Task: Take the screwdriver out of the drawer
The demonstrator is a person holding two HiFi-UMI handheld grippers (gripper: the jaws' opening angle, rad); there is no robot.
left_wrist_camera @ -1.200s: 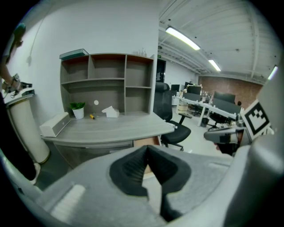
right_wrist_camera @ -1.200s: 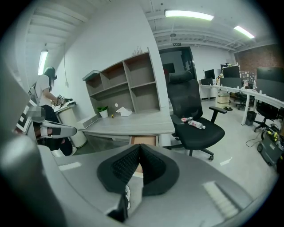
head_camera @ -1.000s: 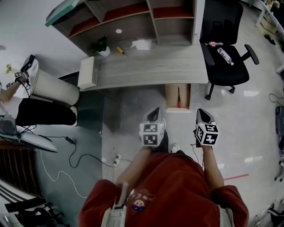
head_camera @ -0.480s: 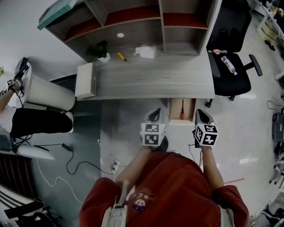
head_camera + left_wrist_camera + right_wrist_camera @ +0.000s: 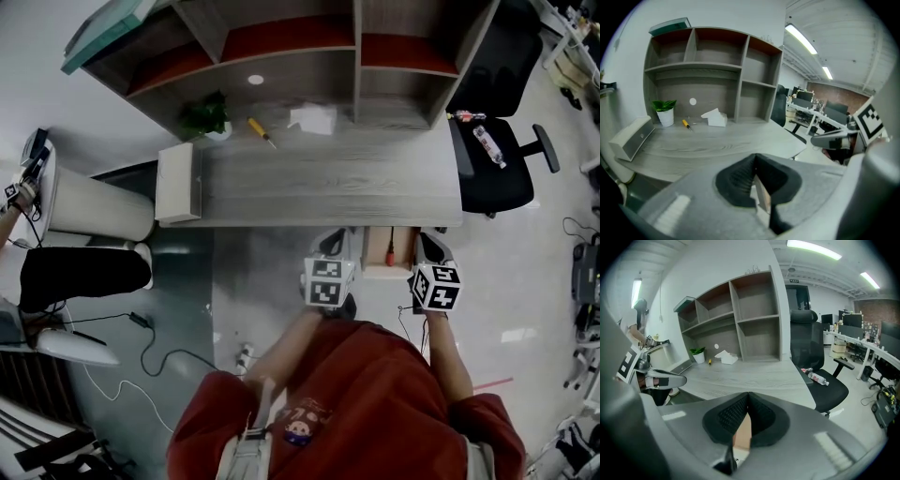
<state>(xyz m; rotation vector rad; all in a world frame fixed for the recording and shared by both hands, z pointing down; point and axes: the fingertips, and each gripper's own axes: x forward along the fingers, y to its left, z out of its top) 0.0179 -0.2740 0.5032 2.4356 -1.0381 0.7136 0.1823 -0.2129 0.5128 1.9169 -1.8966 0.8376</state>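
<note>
An open wooden drawer (image 5: 377, 272) juts from under the grey desk's (image 5: 319, 192) front edge. In it lies a screwdriver (image 5: 390, 253) with a red handle and a dark shaft. My left gripper (image 5: 328, 240) hangs just left of the drawer, and my right gripper (image 5: 427, 240) just right of it. Both are shut and hold nothing. In the left gripper view the jaws (image 5: 754, 159) meet over a sliver of wood. The right gripper view shows its jaws (image 5: 747, 395) also closed over the drawer.
A yellow screwdriver (image 5: 262, 131), a potted plant (image 5: 208, 117) and a white paper (image 5: 312, 117) lie at the desk's back under the shelves. A black chair (image 5: 497, 178) carrying a bottle (image 5: 489, 141) stands right. A seated person (image 5: 84, 272) and floor cables (image 5: 187, 337) are on the left.
Both grippers have moved forward together toward the desk. The drawer, earlier well ahead of them, now sits between their tips. Both stayed shut.
</note>
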